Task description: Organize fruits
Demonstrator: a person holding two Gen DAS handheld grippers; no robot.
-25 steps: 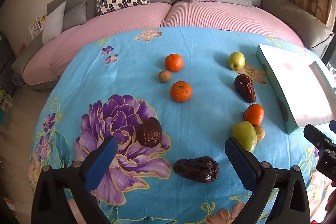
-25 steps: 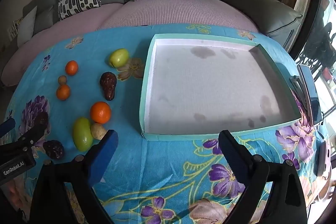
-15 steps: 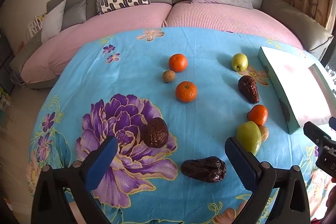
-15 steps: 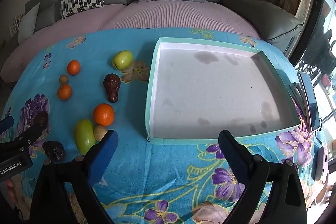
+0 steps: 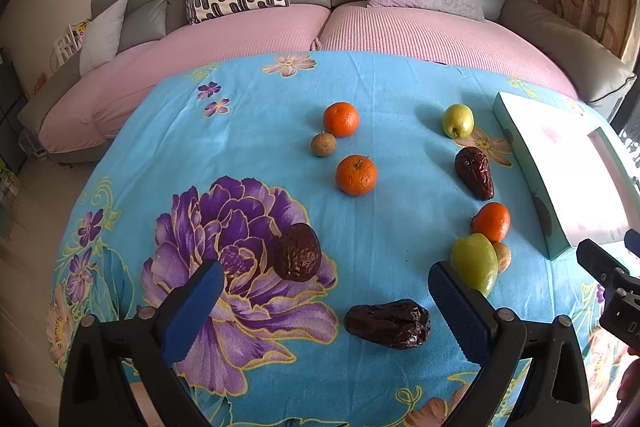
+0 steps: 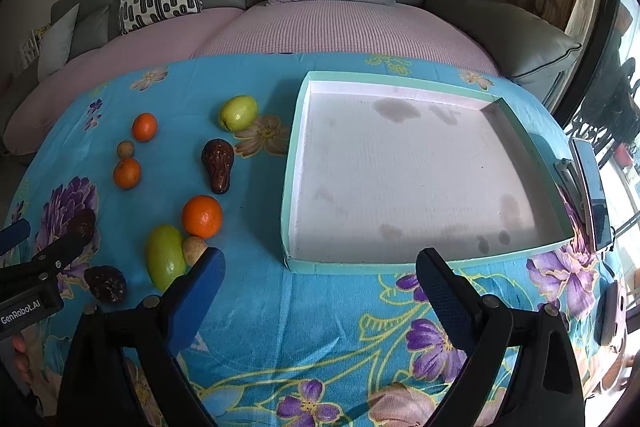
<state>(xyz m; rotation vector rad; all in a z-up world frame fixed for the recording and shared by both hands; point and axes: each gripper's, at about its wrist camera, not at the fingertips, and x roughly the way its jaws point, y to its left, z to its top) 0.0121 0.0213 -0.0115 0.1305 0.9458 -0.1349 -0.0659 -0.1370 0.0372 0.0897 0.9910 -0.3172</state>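
Fruit lies scattered on a blue floral cloth. My left gripper (image 5: 326, 301) is open and holds nothing; a dark wrinkled date (image 5: 387, 323) lies between its fingers, and a round dark fruit (image 5: 297, 257) just beyond. A green mango (image 5: 474, 263), a small brown fruit (image 5: 502, 256), an orange (image 5: 491, 221) and a dark pear-shaped fruit (image 5: 475, 172) sit to the right. My right gripper (image 6: 320, 287) is open over the cloth before an empty white tray (image 6: 294, 163) with a teal rim.
Farther off lie two oranges (image 5: 341, 119) (image 5: 356, 174), a small brown fruit (image 5: 323, 144) and a green apple (image 5: 458, 120). A phone (image 6: 591, 195) rests at the table's right edge. A grey and pink sofa (image 5: 360, 23) with cushions curves behind the table.
Both grippers have drawn back and slightly up, so the fruit and the tray sit a little lower in each view. Both stay open; nothing was picked up.
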